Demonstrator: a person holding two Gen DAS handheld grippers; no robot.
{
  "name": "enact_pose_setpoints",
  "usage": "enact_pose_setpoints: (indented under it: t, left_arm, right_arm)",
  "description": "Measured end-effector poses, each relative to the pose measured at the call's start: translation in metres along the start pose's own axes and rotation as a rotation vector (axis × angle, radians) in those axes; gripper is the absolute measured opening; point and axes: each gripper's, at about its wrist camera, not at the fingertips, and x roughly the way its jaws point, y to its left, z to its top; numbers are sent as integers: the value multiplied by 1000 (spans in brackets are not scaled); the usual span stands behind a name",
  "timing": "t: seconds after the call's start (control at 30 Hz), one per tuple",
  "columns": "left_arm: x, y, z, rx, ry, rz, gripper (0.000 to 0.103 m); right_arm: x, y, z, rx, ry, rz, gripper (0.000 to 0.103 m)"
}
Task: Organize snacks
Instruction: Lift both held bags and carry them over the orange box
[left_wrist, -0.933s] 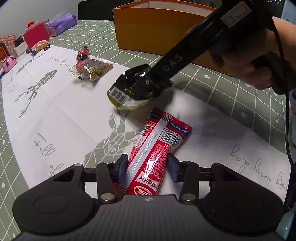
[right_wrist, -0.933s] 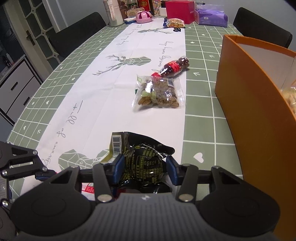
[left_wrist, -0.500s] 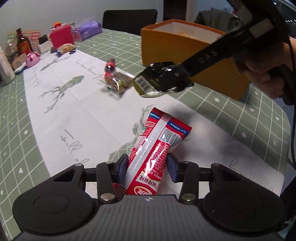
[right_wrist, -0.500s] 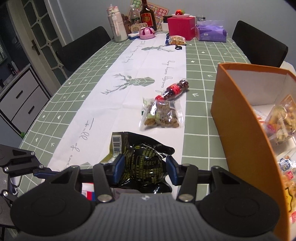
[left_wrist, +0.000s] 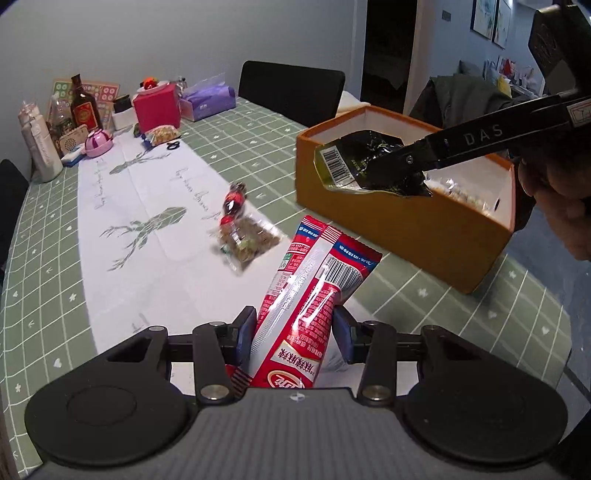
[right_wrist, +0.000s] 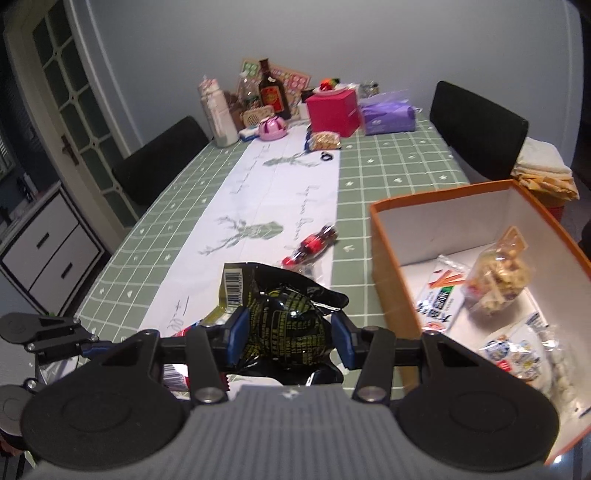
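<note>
Jaws of the right gripper (right_wrist: 288, 334) clamp a crinkly black foil snack bag (right_wrist: 284, 314). Carry it fully over the open orange cardboard box (right_wrist: 436, 195) before releasing (the left gripper (left_wrist: 293, 334) grips a glossy red snack packet (left_wrist: 310, 295)).

Bench (left_wrist: 229, 144): green cloth with a white grid and small white motifs. Runner (left_wrist: 122, 206): white, printed with green geometric deer and grey script. Box (left_wrist: 406, 221): orange outside, white inside. Long packet (left_wrist: 306, 306): red, white lettering, silver seam, blue-edged barcode panel. Crumpled packet (right_wrist: 288, 321): glossy black, yellow print, white barcode on an olive edge. Fingers (left_wrist: 245, 332): blue pads on black. Tissue pack (left_wrist: 208, 101): purple. Cube box (left_wrist: 157, 109): red.
</note>
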Motion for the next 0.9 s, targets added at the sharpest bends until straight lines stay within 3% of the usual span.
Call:
enact_pose_setpoints:
  t: [0.33,0.9]
  left_arm:
    - [4,-52,37,13,-53,-58,51]
    - [42,-119,98,82,-75,-52,51]
  right_arm:
    - [-41,-71,4,133,-79,-51,47]
    - [-59,-161,-8,303,-112,-137,47]
